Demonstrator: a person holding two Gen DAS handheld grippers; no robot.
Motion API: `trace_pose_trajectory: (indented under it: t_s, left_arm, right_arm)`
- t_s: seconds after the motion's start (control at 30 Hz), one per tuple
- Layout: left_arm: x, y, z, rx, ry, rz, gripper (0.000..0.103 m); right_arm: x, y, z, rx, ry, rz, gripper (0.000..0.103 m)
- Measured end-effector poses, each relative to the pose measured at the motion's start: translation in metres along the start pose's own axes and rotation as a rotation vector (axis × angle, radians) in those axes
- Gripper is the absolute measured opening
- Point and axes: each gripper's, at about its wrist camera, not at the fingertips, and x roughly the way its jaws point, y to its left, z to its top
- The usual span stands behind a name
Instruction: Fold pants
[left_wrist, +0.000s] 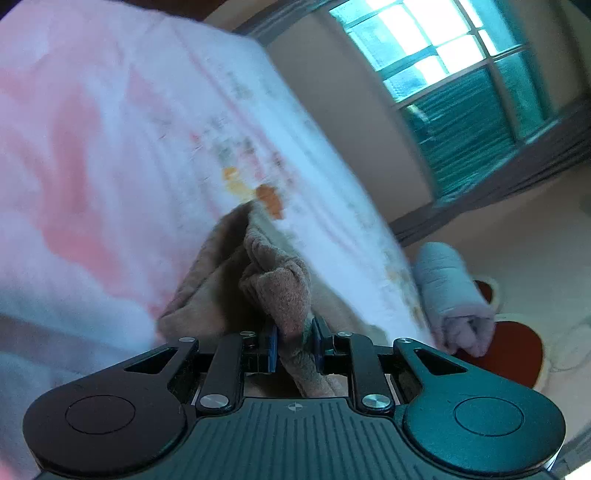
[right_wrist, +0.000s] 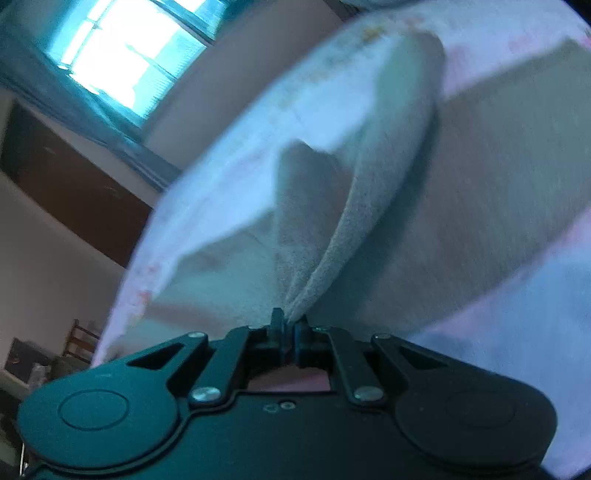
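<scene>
The left gripper (left_wrist: 294, 341) has its jaws nearly together, clamped on a thick bunched fold of the brown fleece pants (left_wrist: 284, 291); the blue pads press the cloth from both sides, and a tail of it hangs down behind the fingers. The right gripper (right_wrist: 289, 332) has its jaws fully together, pinching a thin doubled edge of the same pants (right_wrist: 461, 184). From that pinch the edge rises and curves away toward the far right, and the broad body of the garment spreads across the bed to the right.

Under the pants lies a white bedsheet (left_wrist: 110, 147) with pink and orange printed patches, blurred in both views. In the left wrist view a rolled pale grey towel (left_wrist: 452, 295) lies just past the sheet's right edge, over something red that is too blurred to name. Farther off stands a window (left_wrist: 461, 66) with teal frames in a beige wall; the right wrist view shows the window (right_wrist: 122, 55) at far left.
</scene>
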Motion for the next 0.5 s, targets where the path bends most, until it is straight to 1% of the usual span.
trace_pose_trajectory:
  t_s: [0.07, 0.1, 0.13, 0.17, 0.2, 0.23, 0.37, 0.5]
  left_arm:
    - [0.004, 0.005, -0.002, 0.016, 0.032, 0.052, 0.019]
    - [0.009, 0.014, -0.006, 0.007, 0.074, 0.101, 0.019]
    - [0.010, 0.020, -0.011, 0.002, 0.089, 0.113, 0.019]
    - [0.012, 0.025, -0.013, -0.010, 0.079, 0.101, 0.019]
    - [0.012, 0.026, -0.013, -0.028, 0.065, 0.095, 0.019]
    - [0.011, 0.025, -0.014, -0.035, 0.056, 0.093, 0.020]
    - [0.011, 0.021, -0.016, -0.015, 0.045, 0.102, 0.021]
    - [0.009, 0.013, -0.017, 0.042, 0.053, 0.139, 0.024]
  right_arm:
    - [-0.004, 0.001, 0.001, -0.006, 0.003, 0.007, 0.000]
    - [-0.003, -0.002, -0.001, -0.018, 0.023, -0.012, 0.000]
    - [0.006, -0.006, -0.004, -0.024, 0.064, -0.061, 0.000]
    - [0.013, -0.015, -0.005, 0.005, 0.086, -0.084, 0.000]
    - [0.016, -0.020, -0.005, 0.051, 0.076, -0.071, 0.000]
    - [0.018, -0.020, -0.004, 0.066, 0.065, -0.066, 0.000]
    - [0.022, -0.015, -0.003, 0.051, 0.057, -0.063, 0.000]
    - [0.018, -0.012, 0.001, 0.036, 0.048, -0.052, 0.000]
